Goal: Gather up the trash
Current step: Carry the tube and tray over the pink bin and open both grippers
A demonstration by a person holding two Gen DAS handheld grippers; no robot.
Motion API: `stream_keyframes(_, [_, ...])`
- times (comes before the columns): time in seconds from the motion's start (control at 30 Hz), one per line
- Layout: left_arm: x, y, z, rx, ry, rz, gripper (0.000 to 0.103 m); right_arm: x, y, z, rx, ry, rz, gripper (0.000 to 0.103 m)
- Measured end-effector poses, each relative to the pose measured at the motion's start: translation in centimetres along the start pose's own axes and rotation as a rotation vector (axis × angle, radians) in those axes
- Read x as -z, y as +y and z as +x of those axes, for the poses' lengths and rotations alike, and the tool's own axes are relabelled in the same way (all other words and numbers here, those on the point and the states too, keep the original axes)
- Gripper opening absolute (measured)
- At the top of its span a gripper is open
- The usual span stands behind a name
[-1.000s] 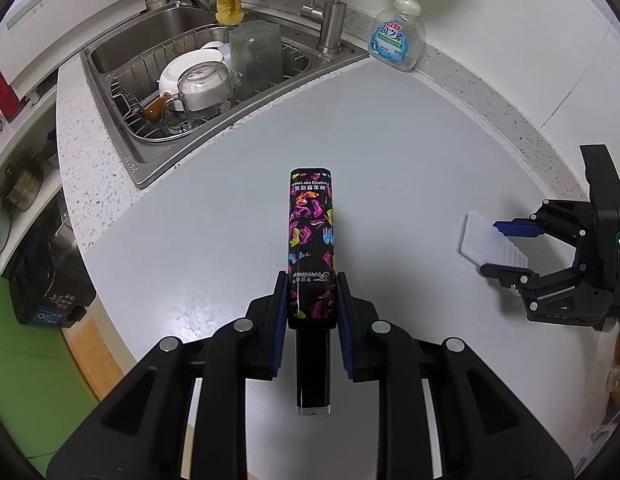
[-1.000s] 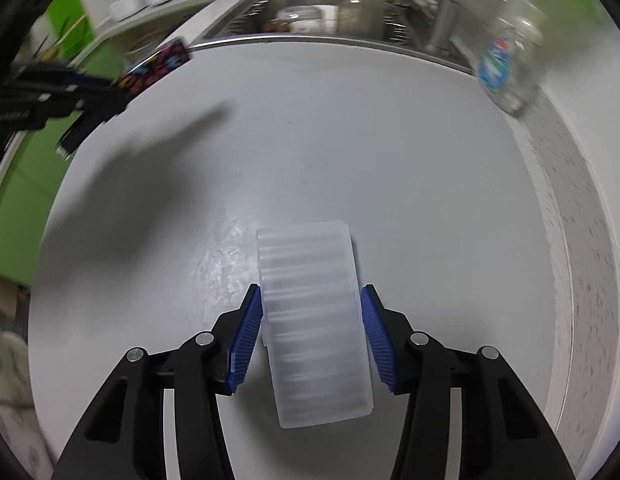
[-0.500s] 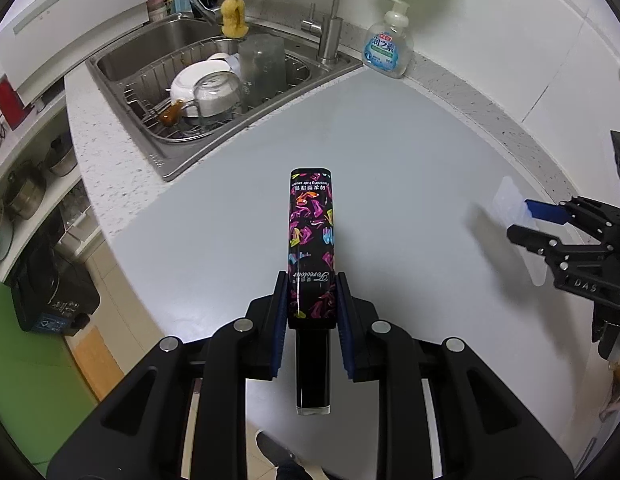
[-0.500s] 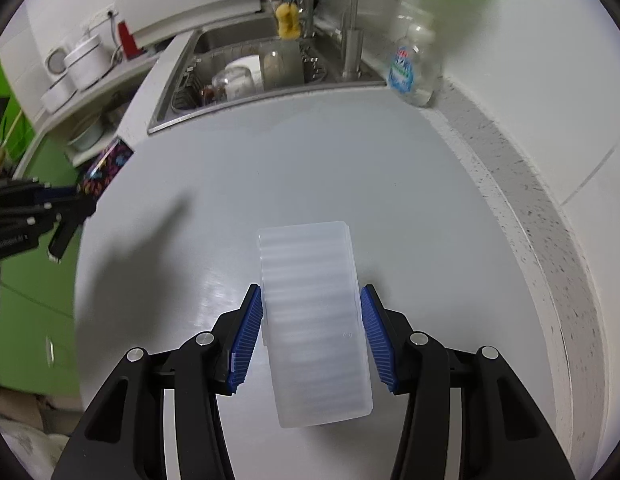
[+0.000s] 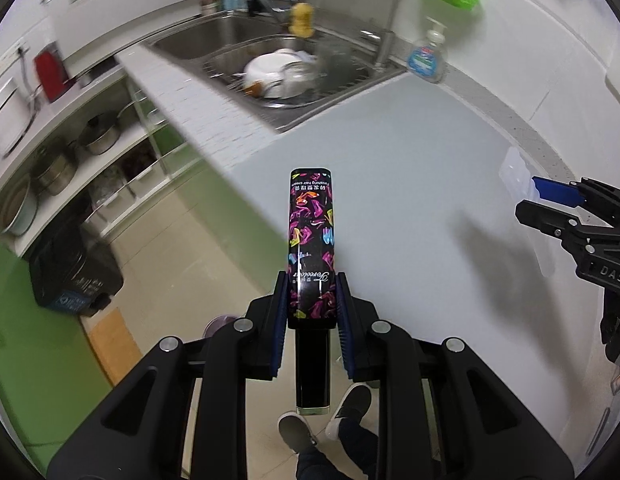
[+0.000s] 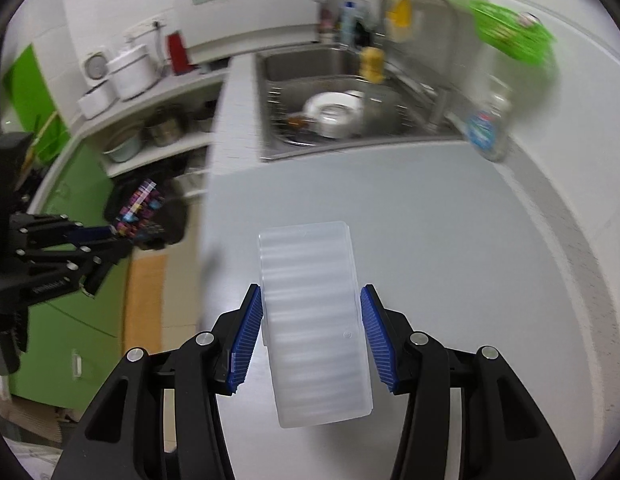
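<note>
My left gripper [image 5: 311, 312] is shut on a black tube with a colourful shoe print [image 5: 310, 240] and holds it level in the air at the counter's left edge. My right gripper [image 6: 313, 322] is shut on a clear ribbed plastic tray [image 6: 313, 320] and holds it above the counter. The right gripper [image 5: 557, 212] with the clear tray [image 5: 515, 172] shows at the right of the left wrist view. The left gripper [image 6: 110, 236] with the tube [image 6: 140, 210] shows at the left of the right wrist view, out over the floor.
The grey-white counter [image 5: 409, 168] runs to a steel sink [image 5: 310, 68] full of dishes, with a soap bottle [image 5: 425, 60] beside it. Left of the counter are shelves with pots [image 5: 98, 136], a black bin [image 5: 74, 276] on the floor, and green cabinets [image 6: 70, 272]. Someone's feet [image 5: 325, 420] are below.
Both grippers have lifted and pulled back from the counter with their loads. The left one now hangs past the counter edge, with the floor and feet in view.
</note>
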State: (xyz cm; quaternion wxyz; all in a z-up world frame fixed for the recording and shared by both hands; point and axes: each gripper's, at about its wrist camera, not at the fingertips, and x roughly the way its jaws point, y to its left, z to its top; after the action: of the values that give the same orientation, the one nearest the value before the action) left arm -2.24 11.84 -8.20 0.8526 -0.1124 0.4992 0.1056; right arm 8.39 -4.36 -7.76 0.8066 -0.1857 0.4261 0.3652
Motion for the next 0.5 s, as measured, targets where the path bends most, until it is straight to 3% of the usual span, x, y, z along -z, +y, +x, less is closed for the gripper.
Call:
stream_keyframes(0.27, [6.4, 8.1, -0.8, -0.053, 0.029, -0.102, 0.022, -0.8, 10.7, 3.2, -0.144, 0.023, -0.098, 0.049])
stream_keyframes(0.5, [11.7, 14.7, 2.5, -0.082, 0.076, -0.227, 0.022, -0.4, 18.3, 10.7, -0.211, 0.096, -0.167, 0.049])
